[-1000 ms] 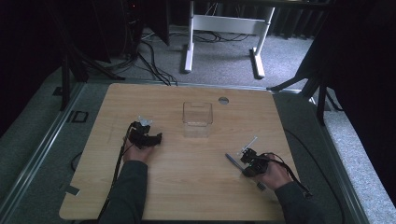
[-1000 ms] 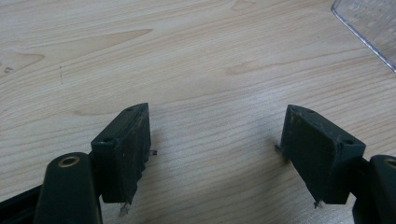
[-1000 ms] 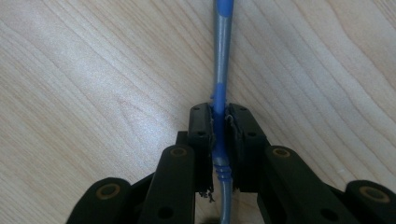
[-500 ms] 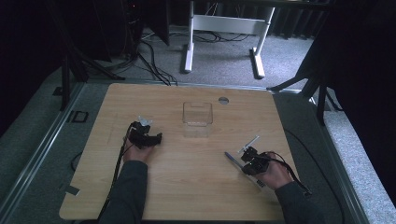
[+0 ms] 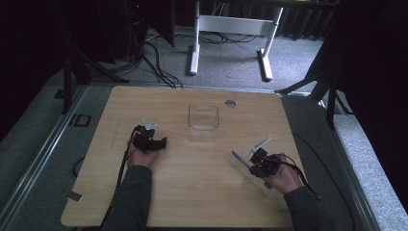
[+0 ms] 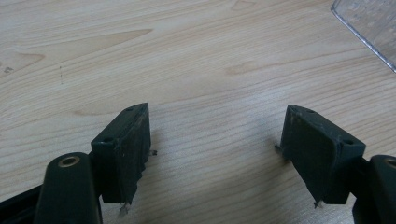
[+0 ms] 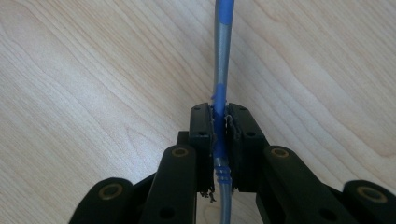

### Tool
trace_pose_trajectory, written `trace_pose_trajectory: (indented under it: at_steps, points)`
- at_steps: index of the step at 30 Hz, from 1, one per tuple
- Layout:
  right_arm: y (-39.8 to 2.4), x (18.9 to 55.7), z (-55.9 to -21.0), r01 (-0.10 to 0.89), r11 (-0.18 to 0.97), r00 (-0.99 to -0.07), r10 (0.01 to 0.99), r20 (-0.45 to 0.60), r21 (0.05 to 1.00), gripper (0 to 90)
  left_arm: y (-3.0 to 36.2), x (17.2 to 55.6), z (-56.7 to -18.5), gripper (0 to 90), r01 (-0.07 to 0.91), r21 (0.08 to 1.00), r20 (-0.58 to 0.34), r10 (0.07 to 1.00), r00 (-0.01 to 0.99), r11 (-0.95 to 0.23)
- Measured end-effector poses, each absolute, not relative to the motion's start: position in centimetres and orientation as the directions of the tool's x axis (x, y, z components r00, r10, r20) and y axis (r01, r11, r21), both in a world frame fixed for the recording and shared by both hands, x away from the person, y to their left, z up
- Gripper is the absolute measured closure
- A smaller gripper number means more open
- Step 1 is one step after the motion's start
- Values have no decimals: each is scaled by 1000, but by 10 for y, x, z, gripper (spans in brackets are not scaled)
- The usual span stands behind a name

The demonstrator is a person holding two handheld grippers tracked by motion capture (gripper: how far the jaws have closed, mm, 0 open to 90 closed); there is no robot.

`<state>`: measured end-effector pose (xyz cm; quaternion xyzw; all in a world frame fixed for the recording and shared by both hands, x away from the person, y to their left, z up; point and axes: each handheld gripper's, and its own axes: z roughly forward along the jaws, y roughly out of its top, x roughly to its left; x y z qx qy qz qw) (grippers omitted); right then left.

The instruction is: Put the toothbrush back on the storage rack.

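Blue-banded silver rod [image 7: 223, 56] pinched between the nearly closed jaws of the right gripper [image 7: 219, 109], held partway along its length and low over the pale wood-grain surface [image 5: 192, 192]. Seen from the high view at the near right of the surface, in the person's right hand, well apart from the clear plastic container [image 5: 203, 118] standing upright near the middle.

Left gripper [image 5: 149, 139] parked to the left of that container, near it but not touching. Jaws spread wide in the left gripper view [image 6: 217, 116], nothing between them but bare wood, with one transparent corner of the container [image 6: 369, 23] at the upper right.

Judged as the carrying step: rod secured, delivery not yet begun. Next move likely calls for a lift clear of the wood, a sweep forward and leftward to the container, and a tilt to bring the rod's lower end over the open top. Calls also for release only once that end is past the rim, since a thin rod let go early could bounce off the wall or roll away. Possibly calls for the open left jaws to steady the light container against sliding or tipping.

Container open-topped and see-through, apparently empty, with only wood grain visible through its walls and floor.
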<state>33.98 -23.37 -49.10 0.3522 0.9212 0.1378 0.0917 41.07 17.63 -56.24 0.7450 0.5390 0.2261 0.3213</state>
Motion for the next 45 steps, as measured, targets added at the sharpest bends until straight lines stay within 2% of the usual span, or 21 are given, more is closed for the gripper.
trace_pose_trajectory:
  at_steps: [13, 20, 22, 25, 30, 36, 45]
  points:
    - [-234, 342, -481, 606, 701, -734, 675, -74, 376, 808, 175, 411, -562, 253, 660, 723, -9, 952, 304, -204]
    - [-235, 341, -474, 592, 692, -735, 674, -77, 412, 808, 176, 409, -560, 343, 668, 719, -13, 958, 285, -189]
    - [-235, 341, -473, 592, 687, -731, 677, -78, 421, 809, 176, 408, -559, 399, 666, 716, -12, 951, 310, -208]
    - [-236, 341, -470, 582, 681, -732, 676, -78, 445, 808, 175, 405, -555, 418, 651, 728, -17, 944, 330, -214]
    - [-235, 341, -466, 565, 677, -737, 671, -80, 473, 808, 172, 398, -541, 425, 604, 772, -73, 916, 395, -199]
    - [-233, 340, -462, 547, 684, -747, 659, -88, 484, 809, 165, 389, -521, 425, 522, 820, -69, 864, 498, -236]
    - [-228, 340, -455, 513, 697, -767, 634, -96, 502, 809, 156, 377, -506, 425, 454, 848, -58, 805, 590, -272]
